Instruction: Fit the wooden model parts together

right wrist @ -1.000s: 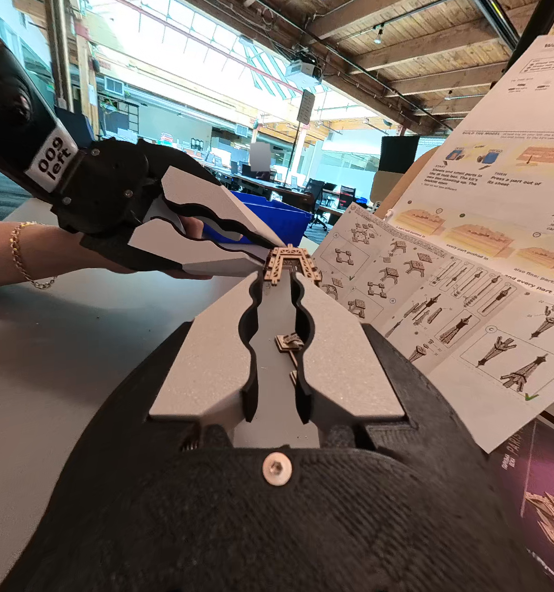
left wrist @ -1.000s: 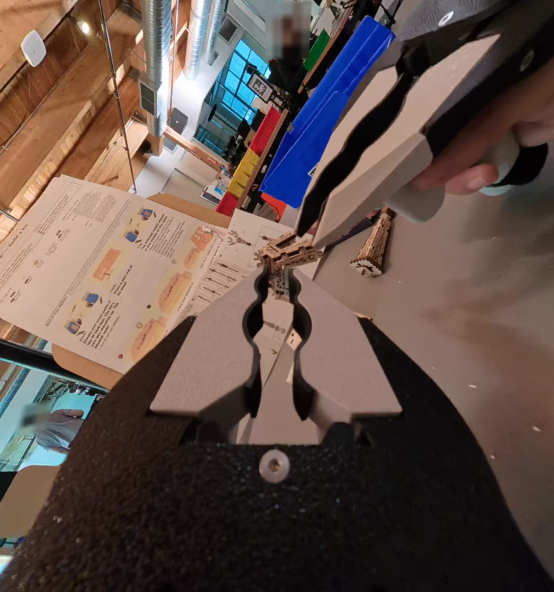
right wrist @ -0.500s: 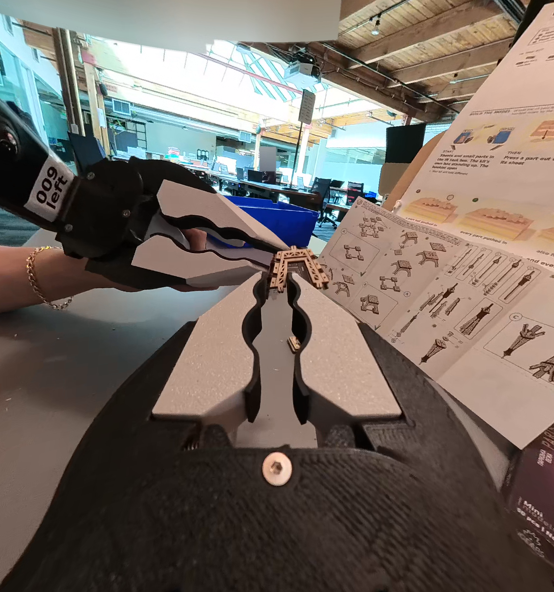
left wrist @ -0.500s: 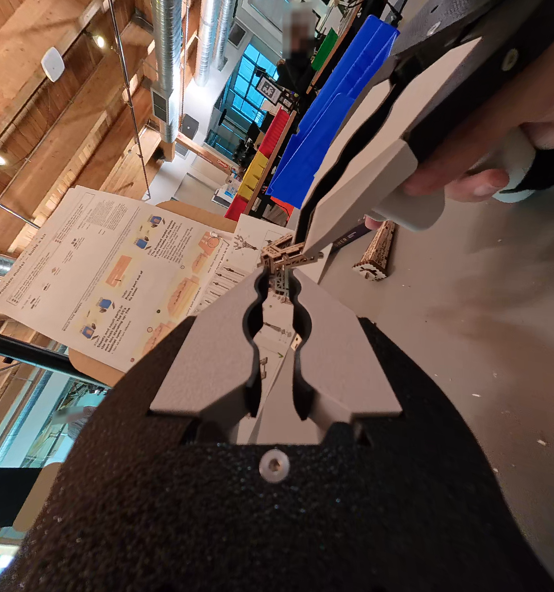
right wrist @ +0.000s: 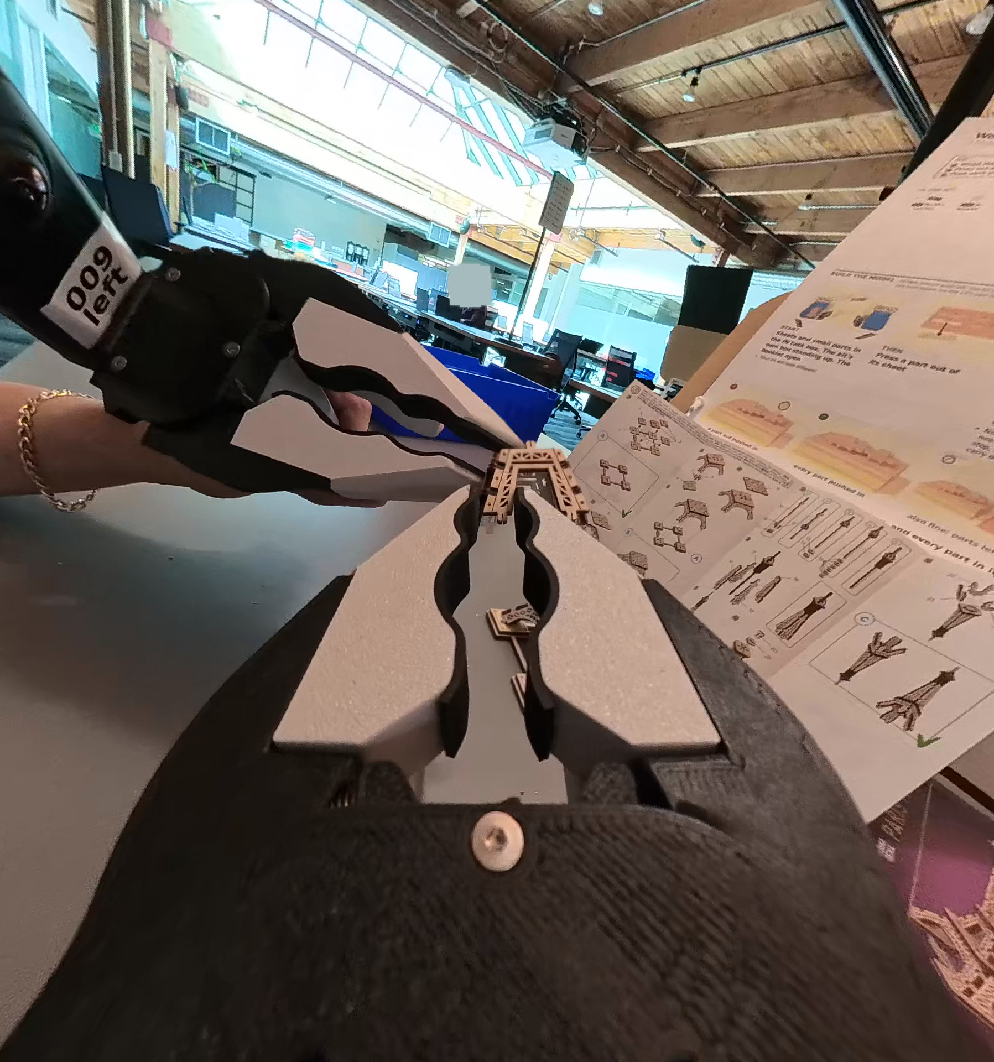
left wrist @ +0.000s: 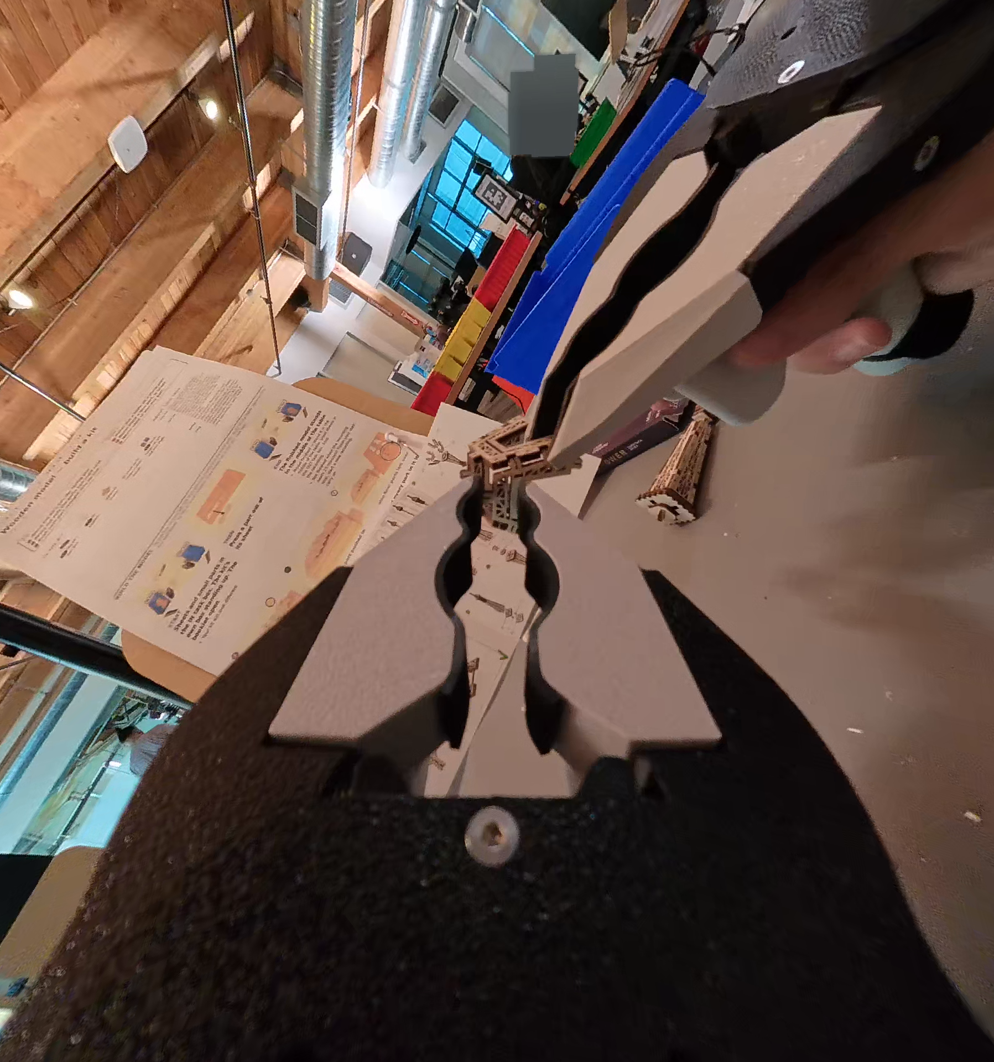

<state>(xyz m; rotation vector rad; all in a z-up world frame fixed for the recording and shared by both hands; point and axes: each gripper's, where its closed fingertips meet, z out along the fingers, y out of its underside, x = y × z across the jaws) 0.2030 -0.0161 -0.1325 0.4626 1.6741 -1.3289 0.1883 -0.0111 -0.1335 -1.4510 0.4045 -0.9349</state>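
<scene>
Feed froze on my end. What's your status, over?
Left gripper and right gripper both shut on the wooden tower base, held above the table. Loose wooden piece lies below. Nothing blocking.

Daylight floods through blown-out skylights (right wrist: 333, 109) – soft shadows on the grey table (left wrist: 856, 603), fisheye bending at edges, moving hand (left wrist: 816, 345) blurred.

We note the purple printed box (right wrist: 965, 931) cut off at the edge; the right tool's finger (right wrist: 609, 643) hides part of a flat laser-cut wooden piece (right wrist: 511, 620).
</scene>
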